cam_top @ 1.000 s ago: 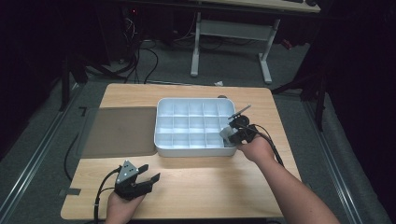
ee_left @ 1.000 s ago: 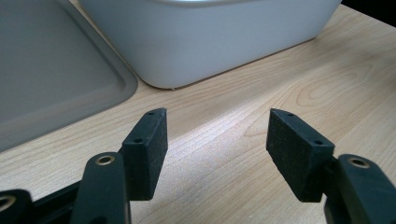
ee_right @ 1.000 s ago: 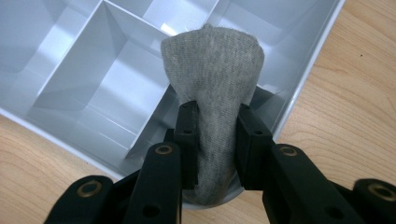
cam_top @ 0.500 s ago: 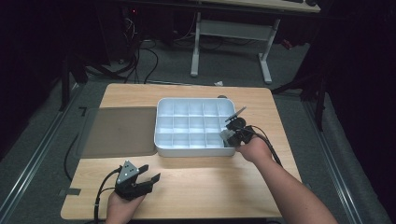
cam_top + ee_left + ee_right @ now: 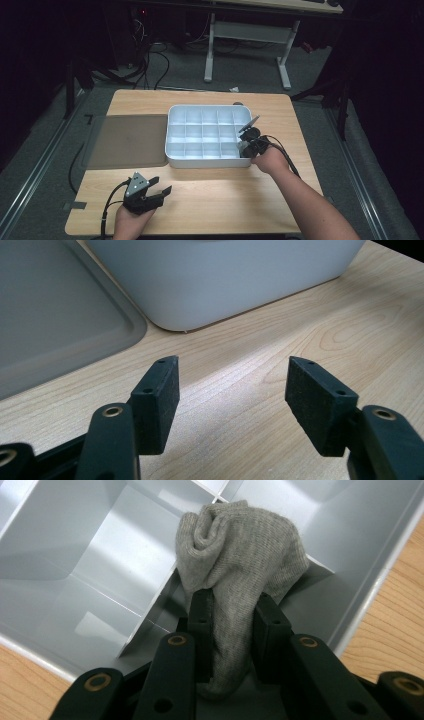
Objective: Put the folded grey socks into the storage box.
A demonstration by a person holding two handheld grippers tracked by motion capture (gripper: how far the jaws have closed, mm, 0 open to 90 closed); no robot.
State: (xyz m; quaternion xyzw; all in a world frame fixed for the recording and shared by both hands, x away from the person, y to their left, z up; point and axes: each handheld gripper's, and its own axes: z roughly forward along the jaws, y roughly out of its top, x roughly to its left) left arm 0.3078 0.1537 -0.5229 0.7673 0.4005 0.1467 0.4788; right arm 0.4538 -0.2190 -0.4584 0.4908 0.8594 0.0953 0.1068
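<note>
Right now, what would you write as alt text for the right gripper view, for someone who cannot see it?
Two black fingers pinch a bunched grey knitted cloth, holding it over a compartment of a white plastic divided tray. The cloth's top folds over a divider, and the light wooden table shows at the right edge.
</note>
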